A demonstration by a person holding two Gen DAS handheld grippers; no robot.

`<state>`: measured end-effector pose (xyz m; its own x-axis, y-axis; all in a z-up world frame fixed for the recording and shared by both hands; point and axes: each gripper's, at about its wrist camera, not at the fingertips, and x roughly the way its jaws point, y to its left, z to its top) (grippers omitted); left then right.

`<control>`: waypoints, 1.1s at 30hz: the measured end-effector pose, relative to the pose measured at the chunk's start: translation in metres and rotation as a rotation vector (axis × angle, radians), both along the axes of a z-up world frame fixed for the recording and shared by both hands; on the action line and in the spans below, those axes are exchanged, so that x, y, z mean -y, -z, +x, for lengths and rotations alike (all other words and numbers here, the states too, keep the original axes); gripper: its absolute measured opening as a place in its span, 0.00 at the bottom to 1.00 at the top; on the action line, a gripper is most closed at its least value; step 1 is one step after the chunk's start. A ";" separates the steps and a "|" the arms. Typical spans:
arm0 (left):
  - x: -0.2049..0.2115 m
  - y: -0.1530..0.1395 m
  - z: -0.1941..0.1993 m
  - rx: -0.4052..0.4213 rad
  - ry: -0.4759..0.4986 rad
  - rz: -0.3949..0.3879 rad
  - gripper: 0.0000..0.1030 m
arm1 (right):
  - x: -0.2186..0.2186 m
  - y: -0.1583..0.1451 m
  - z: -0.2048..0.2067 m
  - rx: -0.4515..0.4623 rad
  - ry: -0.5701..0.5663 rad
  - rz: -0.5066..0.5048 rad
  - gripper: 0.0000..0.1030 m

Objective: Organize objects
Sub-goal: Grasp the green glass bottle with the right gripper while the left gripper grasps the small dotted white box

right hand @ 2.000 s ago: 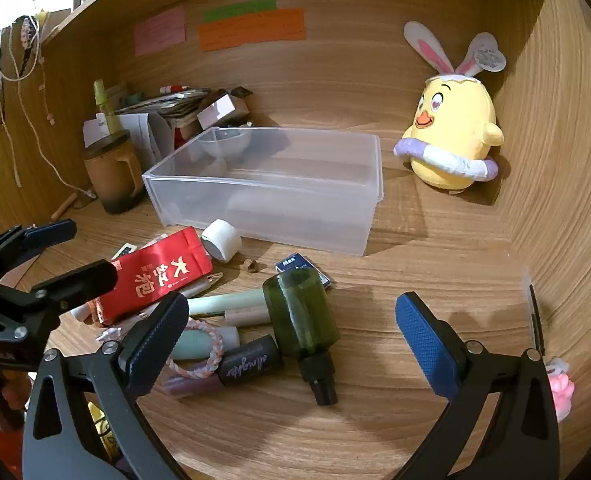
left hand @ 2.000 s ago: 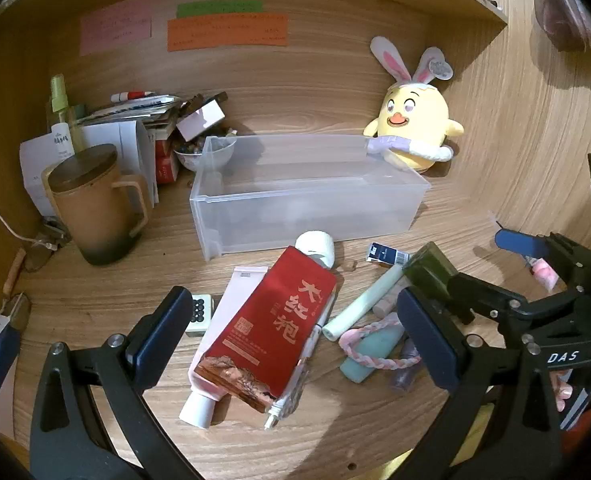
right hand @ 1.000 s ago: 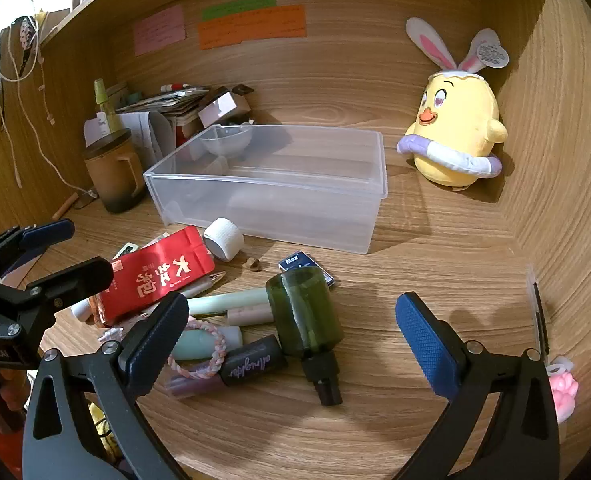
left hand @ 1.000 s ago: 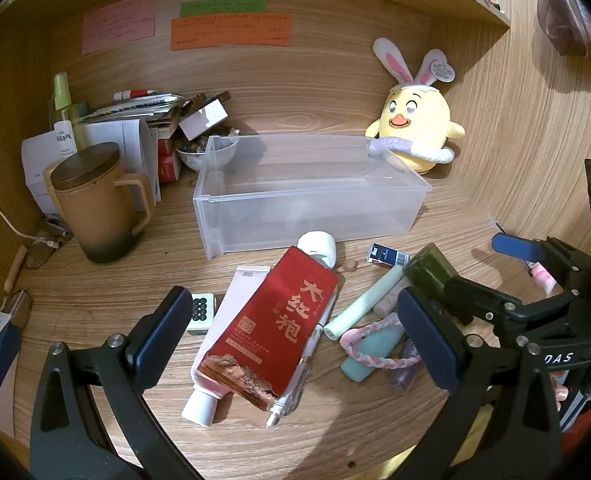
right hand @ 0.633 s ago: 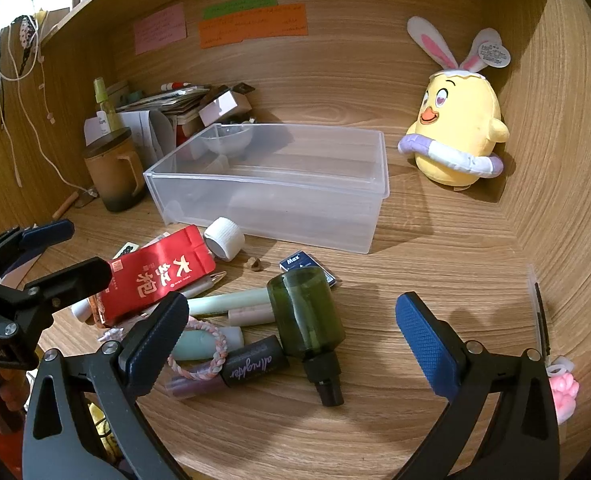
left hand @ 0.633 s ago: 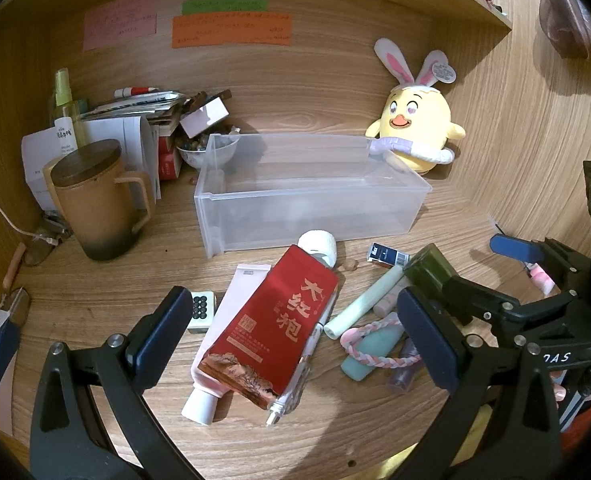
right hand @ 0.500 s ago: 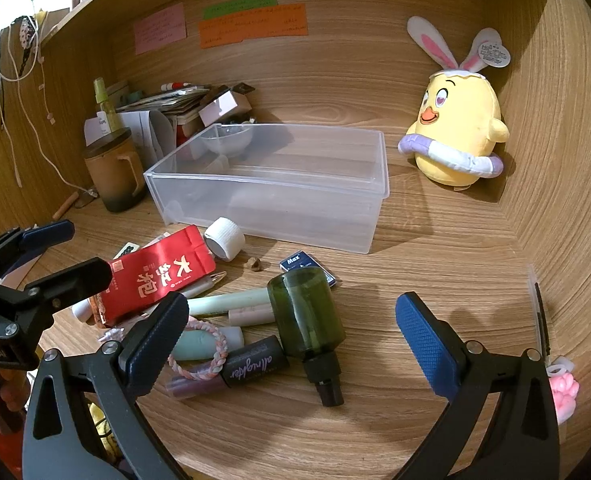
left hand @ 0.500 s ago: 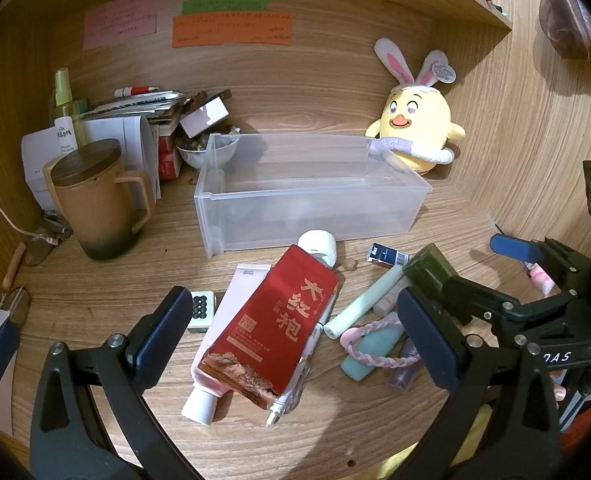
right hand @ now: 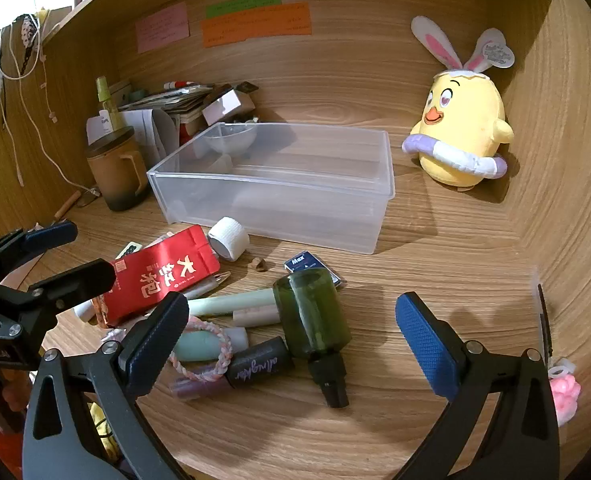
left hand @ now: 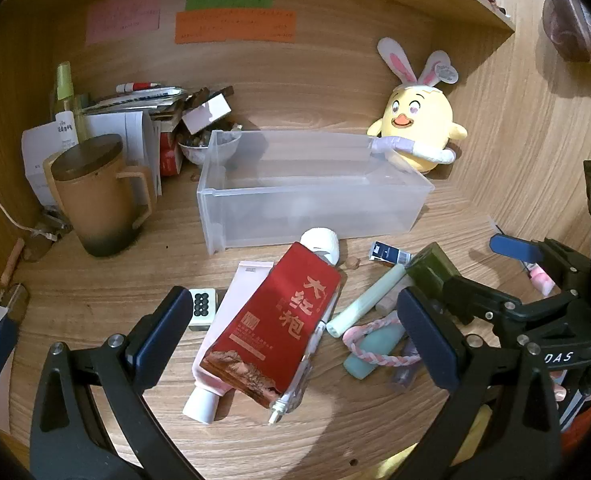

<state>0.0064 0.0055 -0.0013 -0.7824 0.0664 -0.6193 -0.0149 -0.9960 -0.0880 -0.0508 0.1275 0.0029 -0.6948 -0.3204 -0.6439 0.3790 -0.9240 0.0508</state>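
Note:
A clear plastic bin stands empty on the wooden desk. In front of it lies a pile: a red tea packet over a pink tube, a white cap, a dark green bottle, a pale green stick, a braided hair tie, a black tube. My left gripper is open above the red packet. My right gripper is open above the green bottle. Both are empty.
A brown lidded mug stands at the left, papers and boxes behind it. A yellow plush chick sits at the back right. A small tile and a blue card lie on the desk. Wooden walls enclose the back and right.
Almost nothing has changed; both views have only drifted slightly. Both grippers stay open and nothing was picked up.

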 end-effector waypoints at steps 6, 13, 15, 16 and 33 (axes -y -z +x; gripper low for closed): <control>0.008 0.005 -0.003 0.015 0.005 0.025 1.00 | 0.001 0.002 -0.005 0.006 -0.001 0.006 1.00; 0.033 0.006 -0.010 0.021 -0.012 0.076 1.00 | -0.003 0.005 -0.013 0.007 0.012 0.011 1.00; 0.043 0.006 -0.011 0.017 -0.032 0.080 1.00 | -0.005 0.006 -0.016 0.008 0.020 0.013 1.00; 0.048 0.006 -0.012 0.017 -0.044 0.078 1.00 | -0.006 0.007 -0.018 0.010 0.022 0.013 1.00; 0.098 0.054 -0.046 0.229 -0.117 0.082 0.64 | -0.024 0.029 -0.042 0.109 0.037 0.015 0.68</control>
